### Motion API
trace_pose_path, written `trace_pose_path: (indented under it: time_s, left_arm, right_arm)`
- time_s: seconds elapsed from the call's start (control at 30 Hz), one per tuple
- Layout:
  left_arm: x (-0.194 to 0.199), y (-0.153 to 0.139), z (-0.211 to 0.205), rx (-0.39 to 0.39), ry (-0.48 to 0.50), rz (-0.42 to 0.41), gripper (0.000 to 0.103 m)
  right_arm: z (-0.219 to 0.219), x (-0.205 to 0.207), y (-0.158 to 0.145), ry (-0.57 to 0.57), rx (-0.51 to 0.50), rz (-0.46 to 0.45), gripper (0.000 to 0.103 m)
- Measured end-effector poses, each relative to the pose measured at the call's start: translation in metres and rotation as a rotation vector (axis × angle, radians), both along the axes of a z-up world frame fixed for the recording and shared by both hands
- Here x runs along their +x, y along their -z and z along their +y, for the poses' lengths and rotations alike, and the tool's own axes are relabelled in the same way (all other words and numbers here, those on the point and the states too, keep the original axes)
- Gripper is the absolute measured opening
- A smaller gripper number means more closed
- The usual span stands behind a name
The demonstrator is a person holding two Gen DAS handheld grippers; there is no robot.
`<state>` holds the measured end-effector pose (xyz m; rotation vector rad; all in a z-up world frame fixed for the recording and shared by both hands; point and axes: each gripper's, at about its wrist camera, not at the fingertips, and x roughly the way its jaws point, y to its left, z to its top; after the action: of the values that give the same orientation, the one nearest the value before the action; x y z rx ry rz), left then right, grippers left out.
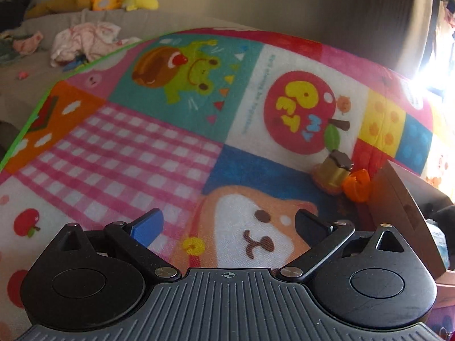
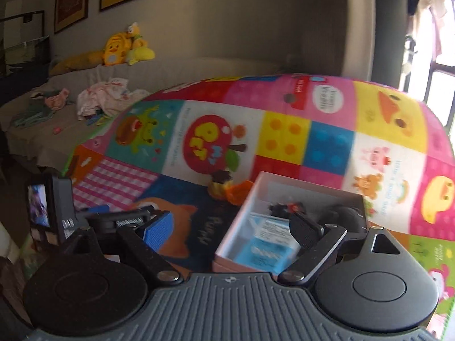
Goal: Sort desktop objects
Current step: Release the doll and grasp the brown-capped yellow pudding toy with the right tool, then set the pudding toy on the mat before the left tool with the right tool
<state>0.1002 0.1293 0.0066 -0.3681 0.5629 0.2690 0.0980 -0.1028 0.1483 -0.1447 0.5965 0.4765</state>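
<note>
Fuzzy printed cloth blanket (image 1: 159, 153); matt cardboard box (image 2: 241, 216); shiny gold-foil cup (image 1: 332, 174).

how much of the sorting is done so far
Partly done: the open box already holds a black mouse, a blue packet and a small dark item. Nothing is in hand; the left claw and right claw are both open. Left: the gold toy and orange toy beside the box.

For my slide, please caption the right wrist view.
Open right gripper above a pink box on a patchwork mat.
</note>
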Motion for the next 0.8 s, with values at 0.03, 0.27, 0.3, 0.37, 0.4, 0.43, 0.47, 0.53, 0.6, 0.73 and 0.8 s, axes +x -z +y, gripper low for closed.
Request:
trace_pose_path:
  time_s: [0.03,0.27,0.3,0.37,0.4,0.43,0.47,0.53,0.6,0.73,0.8]
  left_arm:
    - [-0.001,0.001,0.003,-0.017,0.018,-0.009,0.103]
    - [-0.006,0.004,-0.031,0.059,0.337,0.034,0.103]
    - [-0.008,0.004,-0.038,0.09,0.355,0.03,0.103]
    - [-0.008,0.004,-0.045,0.122,0.37,0.031,0.103]
    - [-0.006,0.005,-0.044,0.108,0.369,0.041,0.103]
    - [-0.005,0.007,-0.041,0.088,0.361,0.05,0.103]
    - [-0.003,0.007,-0.037,0.067,0.355,0.054,0.103]
    - [-0.004,0.007,-0.036,0.068,0.355,0.05,0.103]
    - [-0.004,0.007,-0.037,0.077,0.361,0.051,0.103]
    - [-0.003,0.007,-0.035,0.068,0.359,0.05,0.103]
    - [-0.003,0.007,-0.035,0.071,0.358,0.052,0.103]
  right_arm:
    - [0.014,0.018,-0.003,-0.016,0.0,0.032,0.085]
    - [0.108,0.137,0.036,0.022,-0.182,0.137,0.079]
    - [0.114,0.152,0.042,0.04,-0.172,0.175,0.079]
    - [0.12,0.184,0.056,0.066,-0.13,0.269,0.079]
    - [0.123,0.195,0.062,0.091,-0.12,0.292,0.079]
    - [0.125,0.205,0.068,0.114,-0.115,0.309,0.079]
    - [0.127,0.214,0.074,0.125,-0.114,0.332,0.076]
    - [0.132,0.224,0.085,0.137,-0.13,0.367,0.06]
    - [0.139,0.228,0.094,0.129,-0.183,0.39,0.044]
    - [0.144,0.211,0.095,0.052,-0.184,0.441,0.041]
    - [0.142,0.189,0.087,-0.067,-0.14,0.52,0.041]
